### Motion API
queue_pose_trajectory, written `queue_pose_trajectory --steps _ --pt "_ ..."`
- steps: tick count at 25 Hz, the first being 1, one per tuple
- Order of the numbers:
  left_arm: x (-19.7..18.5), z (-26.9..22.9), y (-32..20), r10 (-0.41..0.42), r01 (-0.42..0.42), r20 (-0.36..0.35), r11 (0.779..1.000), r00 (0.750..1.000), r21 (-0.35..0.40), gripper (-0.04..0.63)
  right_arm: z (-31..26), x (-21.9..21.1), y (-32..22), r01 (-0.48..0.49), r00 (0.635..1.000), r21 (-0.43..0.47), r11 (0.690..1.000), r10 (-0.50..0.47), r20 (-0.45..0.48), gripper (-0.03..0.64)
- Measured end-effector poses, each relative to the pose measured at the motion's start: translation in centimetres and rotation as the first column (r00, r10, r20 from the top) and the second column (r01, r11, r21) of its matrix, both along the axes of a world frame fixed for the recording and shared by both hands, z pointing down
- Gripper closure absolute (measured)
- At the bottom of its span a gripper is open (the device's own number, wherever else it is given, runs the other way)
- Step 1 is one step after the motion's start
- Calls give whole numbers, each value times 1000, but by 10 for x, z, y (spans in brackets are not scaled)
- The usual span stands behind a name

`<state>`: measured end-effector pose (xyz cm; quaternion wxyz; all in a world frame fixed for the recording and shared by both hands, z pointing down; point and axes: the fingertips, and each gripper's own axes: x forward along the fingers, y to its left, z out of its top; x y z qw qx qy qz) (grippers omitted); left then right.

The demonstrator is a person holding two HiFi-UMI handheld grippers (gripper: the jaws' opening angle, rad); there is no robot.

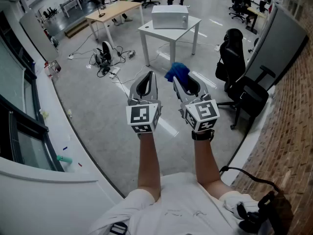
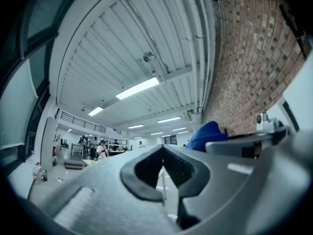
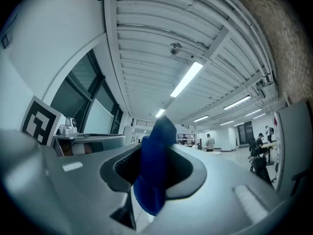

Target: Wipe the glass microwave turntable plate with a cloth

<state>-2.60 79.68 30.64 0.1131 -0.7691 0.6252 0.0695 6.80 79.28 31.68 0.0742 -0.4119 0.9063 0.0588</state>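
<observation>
**Crumpled blue cloth (image 1: 177, 70) clamped in the right tool (image 1: 176, 81), raised near the person.**
Left tool (image 1: 149, 74) just beside it, jaws together on nothing. Far ahead, a white box-shaped microwave oven (image 1: 169, 16) stands on a white square tabletop (image 1: 146, 29).

Your right gripper (image 3: 155, 151) pinches a soft, creased blue cloth (image 3: 154, 180) between smooth, matt grey plastic fingers (image 3: 220, 175). Your left gripper (image 2: 163, 150) has the same matt plastic fingers (image 2: 98, 190), with dark ribbed inner pads. Beyond the fingers the floor (image 1: 98, 116) is smooth and slightly glossy. To their right is a rough brick wall (image 1: 293, 146).
</observation>
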Motion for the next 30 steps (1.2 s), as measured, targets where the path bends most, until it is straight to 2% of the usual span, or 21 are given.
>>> queue_pose_trajectory --steps 4,9,12,15,30 --pt "11 2 -1 -21 21 -31 1000 999 -3 594 -2 18 1 -7 1000 10 1000 7 -6 494" --pt "36 8 4 3 -3 -22 1000 1000 -12 594 0 44 4 -37 999 1 999 37 3 494" --pt "46 13 6 55 -61 -84 996 995 -64 594 3 50 7 -46 999 -10 999 46 11 494" --pt "58 8 11 90 -101 -138 992 986 -78 594 3 55 9 -47 999 -11 999 47 12 494" --pt "111 11 16 74 -85 -114 992 991 -98 594 2 109 19 -37 999 -4 999 37 32 495"
